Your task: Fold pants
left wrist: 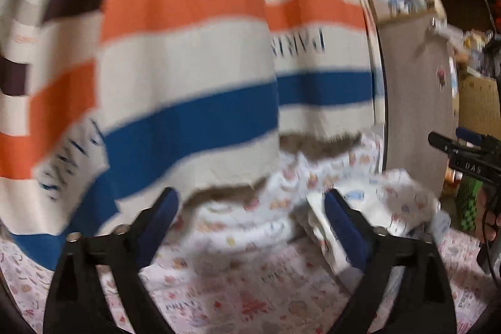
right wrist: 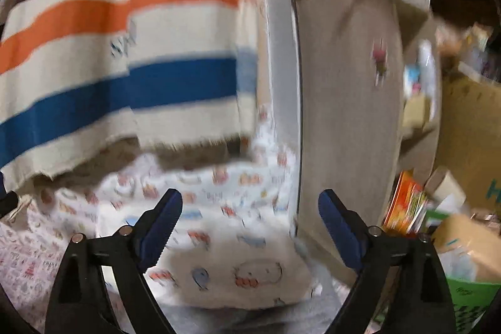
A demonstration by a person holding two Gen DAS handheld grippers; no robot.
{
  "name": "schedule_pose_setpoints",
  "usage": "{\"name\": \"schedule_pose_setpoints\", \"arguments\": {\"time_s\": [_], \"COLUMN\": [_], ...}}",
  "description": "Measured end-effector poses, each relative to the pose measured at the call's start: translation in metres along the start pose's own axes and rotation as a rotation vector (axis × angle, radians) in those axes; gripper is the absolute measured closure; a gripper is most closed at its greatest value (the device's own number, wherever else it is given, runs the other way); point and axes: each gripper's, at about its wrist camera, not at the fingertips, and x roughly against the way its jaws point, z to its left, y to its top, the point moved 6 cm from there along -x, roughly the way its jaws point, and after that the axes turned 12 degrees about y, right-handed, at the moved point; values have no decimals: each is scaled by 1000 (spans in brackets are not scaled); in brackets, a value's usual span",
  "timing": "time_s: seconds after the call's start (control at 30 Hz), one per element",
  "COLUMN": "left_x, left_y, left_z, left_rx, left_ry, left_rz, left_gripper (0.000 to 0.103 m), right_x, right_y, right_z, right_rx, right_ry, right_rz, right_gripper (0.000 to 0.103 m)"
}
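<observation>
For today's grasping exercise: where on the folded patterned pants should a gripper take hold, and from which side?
Grip the pants at the thick rounded near edge, coming in low from the front. That edge bulges toward the open right gripper, so its fingers can straddle every layer.

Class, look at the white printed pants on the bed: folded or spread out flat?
Folded. The pants lie in a compact stack with a doubled edge, and both sets of jaws stand open, clear of the cloth.
</observation>
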Motion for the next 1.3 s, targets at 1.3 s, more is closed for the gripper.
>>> {"name": "schedule_pose_setpoints", "arguments": {"time_s": [1.3], "left_x": [-7], "left_y": [-132], "left_z": [34], "left_rx": [79], "left_ry": [61], "left_rz": [140], "left_gripper": [0], "right_x": [-21], "right_y": [-116], "right_z": [84], "right_rx": [58], "right_ry": [155], "right_rz": [134], "right_gripper": [1]}}
